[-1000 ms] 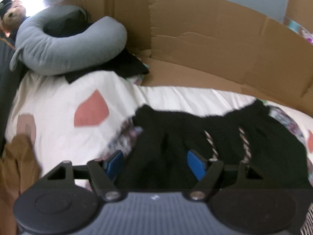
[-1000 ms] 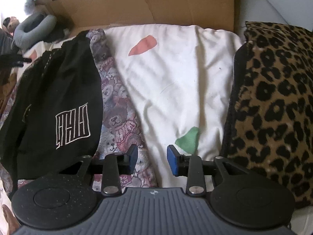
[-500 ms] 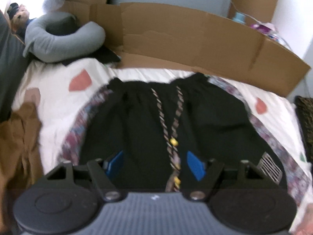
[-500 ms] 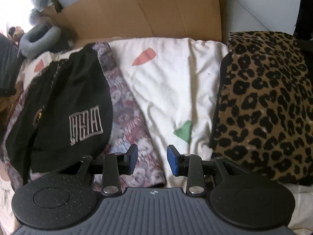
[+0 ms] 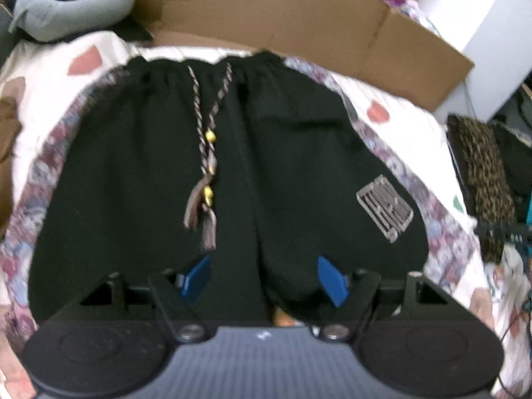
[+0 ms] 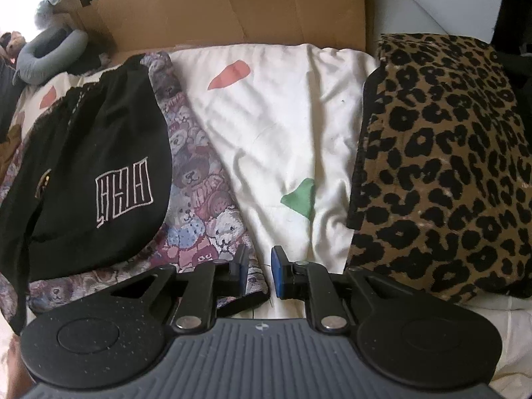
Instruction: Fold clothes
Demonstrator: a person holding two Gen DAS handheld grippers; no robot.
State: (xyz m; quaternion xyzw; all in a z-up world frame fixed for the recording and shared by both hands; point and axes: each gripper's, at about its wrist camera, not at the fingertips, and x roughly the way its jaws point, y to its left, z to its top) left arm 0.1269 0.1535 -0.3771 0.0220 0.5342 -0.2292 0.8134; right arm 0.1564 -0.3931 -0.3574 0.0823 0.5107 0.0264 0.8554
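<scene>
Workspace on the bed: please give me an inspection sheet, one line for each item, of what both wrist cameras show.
Surface: white sheet with coloured patches.
Job's things: black shorts spread flat on a teddy-bear throw, drawstring lying on top.
Clutter: leopard-print blanket, grey neck pillow, brown garment.
Grippers: left tool open over the shorts' lower edge; right tool closing over the throw's corner, pads not pressing.
Cables: nothing seen.
Surroundings: cardboard behind the bed.

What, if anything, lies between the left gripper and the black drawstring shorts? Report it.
Nothing visible does. The left gripper hovers open right over the black drawstring shorts, which lie flat on the teddy-bear print cloth. Only the shorts' own braided cord rests on top.
</scene>
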